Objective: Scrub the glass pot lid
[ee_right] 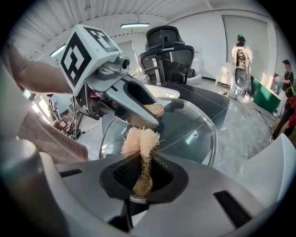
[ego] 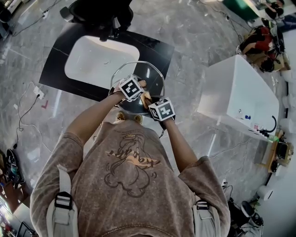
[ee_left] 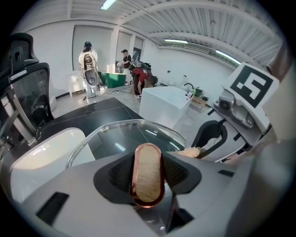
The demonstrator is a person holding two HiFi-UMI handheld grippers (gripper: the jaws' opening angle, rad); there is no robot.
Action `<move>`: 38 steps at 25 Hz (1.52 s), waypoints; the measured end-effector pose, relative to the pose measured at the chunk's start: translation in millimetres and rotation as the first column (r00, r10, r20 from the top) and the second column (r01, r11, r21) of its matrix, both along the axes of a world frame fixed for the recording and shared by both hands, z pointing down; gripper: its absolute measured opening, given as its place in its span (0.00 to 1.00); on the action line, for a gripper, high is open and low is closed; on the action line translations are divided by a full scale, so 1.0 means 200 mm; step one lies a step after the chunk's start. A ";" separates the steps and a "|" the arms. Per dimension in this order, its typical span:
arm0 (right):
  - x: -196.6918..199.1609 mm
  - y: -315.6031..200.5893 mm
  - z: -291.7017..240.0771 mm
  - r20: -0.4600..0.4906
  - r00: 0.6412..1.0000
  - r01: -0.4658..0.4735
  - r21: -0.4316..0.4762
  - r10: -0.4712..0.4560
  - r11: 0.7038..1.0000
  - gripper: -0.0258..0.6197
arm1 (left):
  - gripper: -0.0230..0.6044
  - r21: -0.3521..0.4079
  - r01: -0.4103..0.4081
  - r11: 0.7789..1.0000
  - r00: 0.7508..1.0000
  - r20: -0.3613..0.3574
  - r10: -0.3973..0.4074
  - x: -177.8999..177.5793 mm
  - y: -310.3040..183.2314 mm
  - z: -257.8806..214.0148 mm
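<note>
The glass pot lid (ego: 155,76) is held in the air over the front edge of a black counter (ego: 55,69). My left gripper (ego: 133,91) is shut on the lid's knob (ee_left: 148,173), a copper-rimmed oval with a wooden top that sits between the pads. In the left gripper view the lid's glass (ee_left: 125,139) spreads out ahead of my left gripper (ee_left: 148,163). My right gripper (ee_right: 142,172) is shut on a tan fibrous scrub pad (ee_right: 140,141). The pad's frayed end rests against the lid (ee_right: 194,134) beside the left gripper (ee_right: 134,109). The pad (ego: 146,98) shows between the two marker cubes.
A white basin (ego: 99,60) is set in the black counter. A black office chair (ego: 99,14) stands beyond it. A white box-shaped unit (ego: 236,92) stands to the right. Cables (ego: 25,109) trail across the grey floor. People (ee_left: 88,60) stand far off.
</note>
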State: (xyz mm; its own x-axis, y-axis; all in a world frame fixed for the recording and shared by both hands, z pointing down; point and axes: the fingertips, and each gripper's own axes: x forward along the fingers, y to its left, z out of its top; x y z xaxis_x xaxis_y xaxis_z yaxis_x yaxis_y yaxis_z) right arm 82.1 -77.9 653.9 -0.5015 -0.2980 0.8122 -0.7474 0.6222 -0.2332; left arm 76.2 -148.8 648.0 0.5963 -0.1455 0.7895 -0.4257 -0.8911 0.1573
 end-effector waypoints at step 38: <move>-0.45 0.11 0.01 0.032 0.999 0.007 0.011 -0.008 1.000 0.11 | 0.33 -0.055 -0.022 0.998 1.000 0.006 0.023 0.00 0.02 -0.01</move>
State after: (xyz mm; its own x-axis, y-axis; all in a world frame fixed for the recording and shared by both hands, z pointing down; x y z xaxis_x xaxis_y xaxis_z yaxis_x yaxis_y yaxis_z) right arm -7.9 -55.1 655.8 -0.5297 -0.3027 0.7923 -0.7348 0.6304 -0.2504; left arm 76.4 -145.4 645.1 0.5938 -0.0884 0.7997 -0.4067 -0.8906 0.2036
